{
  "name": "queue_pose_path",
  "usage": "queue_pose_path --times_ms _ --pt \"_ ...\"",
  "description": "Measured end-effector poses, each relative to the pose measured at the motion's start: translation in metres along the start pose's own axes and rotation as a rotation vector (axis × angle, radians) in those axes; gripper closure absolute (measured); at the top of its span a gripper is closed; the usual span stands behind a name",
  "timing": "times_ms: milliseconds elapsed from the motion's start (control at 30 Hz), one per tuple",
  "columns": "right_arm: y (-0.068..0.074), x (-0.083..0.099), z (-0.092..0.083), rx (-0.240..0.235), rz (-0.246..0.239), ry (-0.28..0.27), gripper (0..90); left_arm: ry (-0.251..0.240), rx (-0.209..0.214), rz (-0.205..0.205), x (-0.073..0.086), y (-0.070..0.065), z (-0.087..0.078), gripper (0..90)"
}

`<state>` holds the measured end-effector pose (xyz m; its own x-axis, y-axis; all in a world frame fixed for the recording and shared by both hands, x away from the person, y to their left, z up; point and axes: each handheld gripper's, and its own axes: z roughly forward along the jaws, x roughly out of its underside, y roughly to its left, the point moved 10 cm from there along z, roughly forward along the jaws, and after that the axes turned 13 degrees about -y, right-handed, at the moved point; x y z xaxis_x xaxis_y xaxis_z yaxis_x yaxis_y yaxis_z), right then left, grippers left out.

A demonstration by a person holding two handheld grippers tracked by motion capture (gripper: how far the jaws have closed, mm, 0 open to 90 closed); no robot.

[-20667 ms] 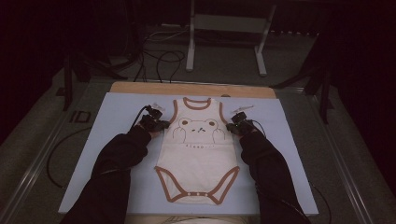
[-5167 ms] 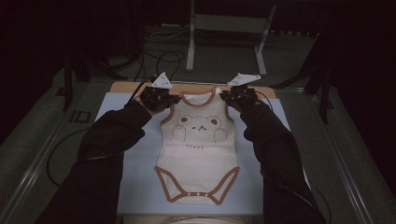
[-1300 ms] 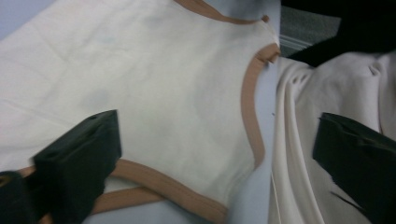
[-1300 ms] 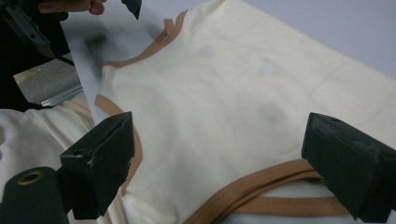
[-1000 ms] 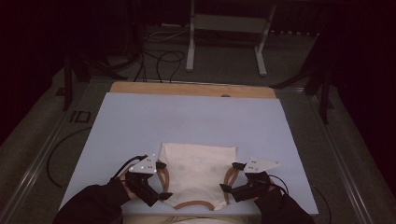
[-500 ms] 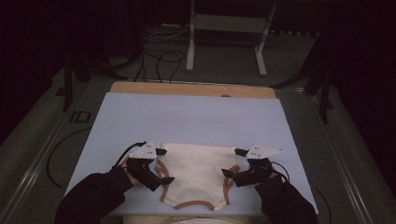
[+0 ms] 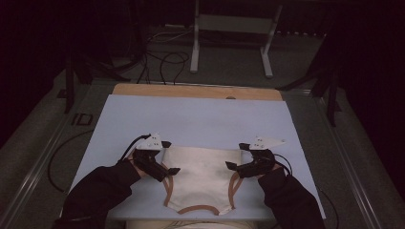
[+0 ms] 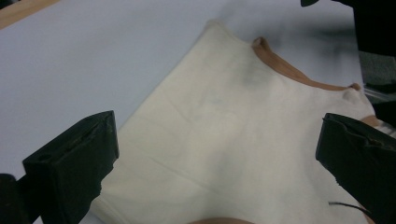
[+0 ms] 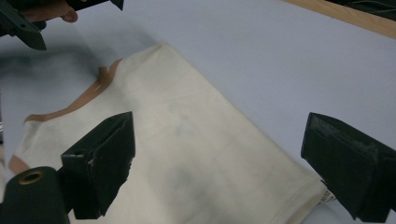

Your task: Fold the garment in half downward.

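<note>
Both tongs, left gripper [image 7: 168, 157] and right gripper [image 7: 238, 155], had just released the half-folded cream cotton bodysuit [image 7: 200, 179], jaws wide, empty; the first fold looked complete.

Colours on the table

Baby bodysuit [image 7: 200, 176]: plain cream cloth, brown trim along the leg openings and edges. Table cover [image 7: 191, 119]: pale lilac-blue, unpatterned. Table edge [image 7: 196, 91]: light wood strip. Left gripper [image 7: 168, 158] and right gripper [image 7: 237, 156]: black jaws, light grey top plates. Sleeves [image 7: 98, 193]: black.
</note>
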<state>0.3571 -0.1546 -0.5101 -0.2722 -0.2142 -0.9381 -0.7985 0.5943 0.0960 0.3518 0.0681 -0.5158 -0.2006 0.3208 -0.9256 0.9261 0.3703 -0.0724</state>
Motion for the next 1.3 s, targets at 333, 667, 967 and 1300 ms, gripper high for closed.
queue_pose_path --times_ms 333,667,967,1300 --pt "-0.019 0.006 0.014 0.023 0.031 0.018 9.7 0.025 -0.01 -0.05 0.005 0.016 0.008 0.1" --pt "-0.035 0.011 0.024 0.037 0.058 0.031 9.7 0.038 -0.057 -0.076 0.011 0.035 0.017 0.0" --pt "-0.046 0.027 0.027 0.044 0.093 0.057 9.7 0.083 -0.107 -0.082 0.025 0.055 0.026 0.0" --pt "-0.057 0.048 0.031 0.057 0.106 0.108 9.7 0.164 -0.173 -0.099 0.049 0.076 0.028 13.2"
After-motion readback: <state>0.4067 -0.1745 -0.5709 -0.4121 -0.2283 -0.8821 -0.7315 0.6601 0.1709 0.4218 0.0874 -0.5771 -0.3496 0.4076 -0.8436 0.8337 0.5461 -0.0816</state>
